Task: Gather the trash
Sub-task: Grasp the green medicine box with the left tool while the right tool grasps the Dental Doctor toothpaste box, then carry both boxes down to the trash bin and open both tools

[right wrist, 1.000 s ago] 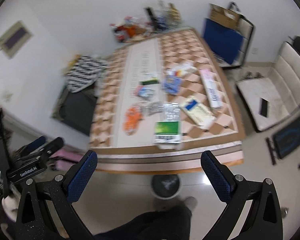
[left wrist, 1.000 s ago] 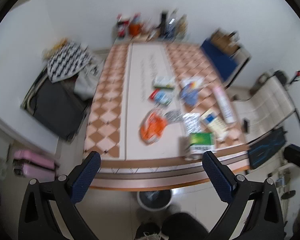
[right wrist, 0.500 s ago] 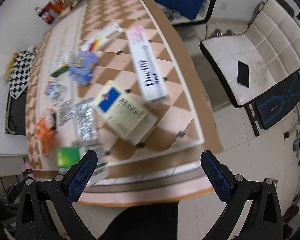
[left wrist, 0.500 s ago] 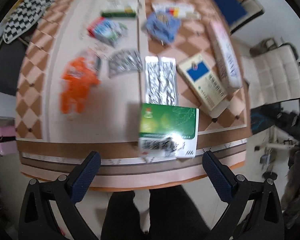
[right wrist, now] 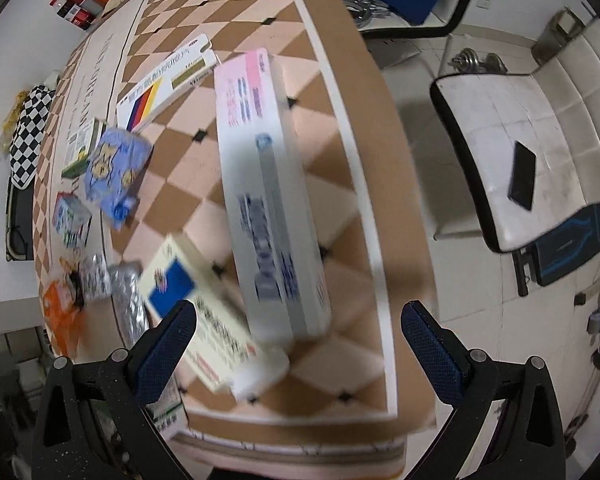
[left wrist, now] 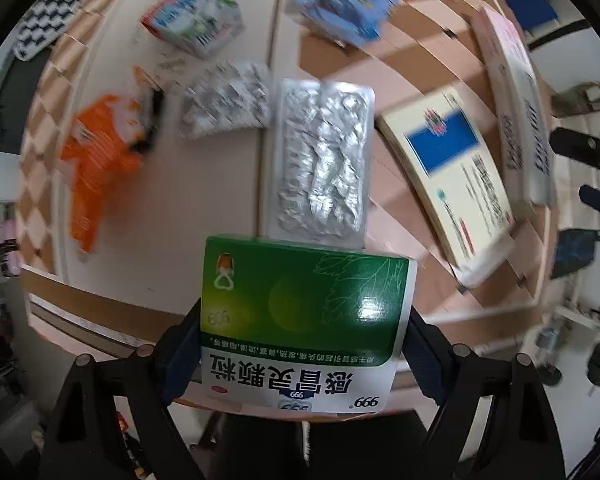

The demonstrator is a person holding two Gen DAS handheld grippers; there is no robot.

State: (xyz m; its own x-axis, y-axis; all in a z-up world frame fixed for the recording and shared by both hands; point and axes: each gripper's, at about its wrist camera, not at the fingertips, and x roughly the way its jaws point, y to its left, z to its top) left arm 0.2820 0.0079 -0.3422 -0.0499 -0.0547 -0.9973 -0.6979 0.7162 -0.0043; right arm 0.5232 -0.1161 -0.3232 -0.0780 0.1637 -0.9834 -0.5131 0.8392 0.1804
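Green medicine box (left wrist: 304,312) between left fingers (left wrist: 180,364) (closed on it), right fingers (right wrist: 432,352) spread wide

Both cameras look down from the near edge of the checkered brown-and-pink table (right wrist: 324,20). The left wrist view sits very close over the green-and-white cardboard medicine box (left wrist: 304,320), facing the far end. The right wrist view faces the table's right side and the floor beyond. Both share the cream box with a blue rectangle (left wrist: 456,184) (right wrist: 192,308).

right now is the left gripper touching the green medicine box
Touching. In the left wrist view the left gripper has the green medicine box between its two fingers, both pressed flush against the box's sides with no gap showing.
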